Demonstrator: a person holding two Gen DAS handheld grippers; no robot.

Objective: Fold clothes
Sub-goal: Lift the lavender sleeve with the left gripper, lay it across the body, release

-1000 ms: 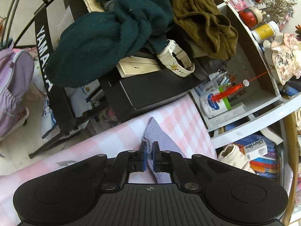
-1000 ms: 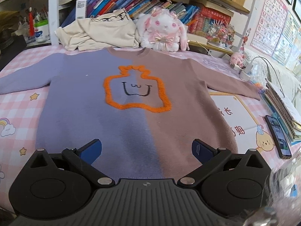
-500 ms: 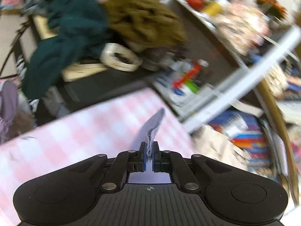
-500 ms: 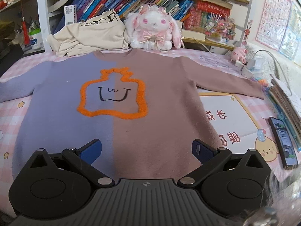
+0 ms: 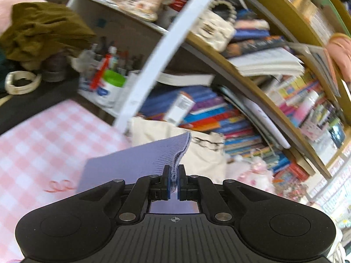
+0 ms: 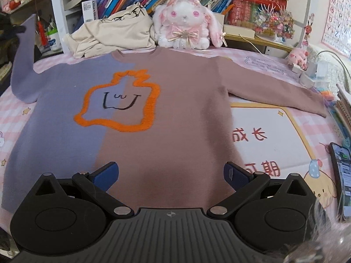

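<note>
A half-lilac, half-mauve sweater [image 6: 153, 114] with an orange outline figure lies flat on the pink checked table cover [image 6: 274, 118]. My left gripper [image 5: 173, 183] is shut on the cuff of the lilac sleeve [image 5: 140, 162] and holds it raised above the table; the lifted sleeve [image 6: 23, 65] stands up at the far left of the right wrist view. My right gripper [image 6: 171, 172] is open and empty, hovering over the sweater's hem. The mauve sleeve [image 6: 278, 92] lies stretched out to the right.
A cream garment [image 6: 114, 32] and a plush rabbit [image 6: 186, 22] sit behind the sweater against the bookshelves [image 5: 252, 100]. A phone [image 6: 341, 175] and notebooks lie at the right edge. A pen cup [image 5: 109, 85] stands at the shelf's left.
My left gripper has lifted the lilac sleeve cuff off the table and swung right toward the bookshelves. My right gripper has drifted slightly right over the hem, still open.
</note>
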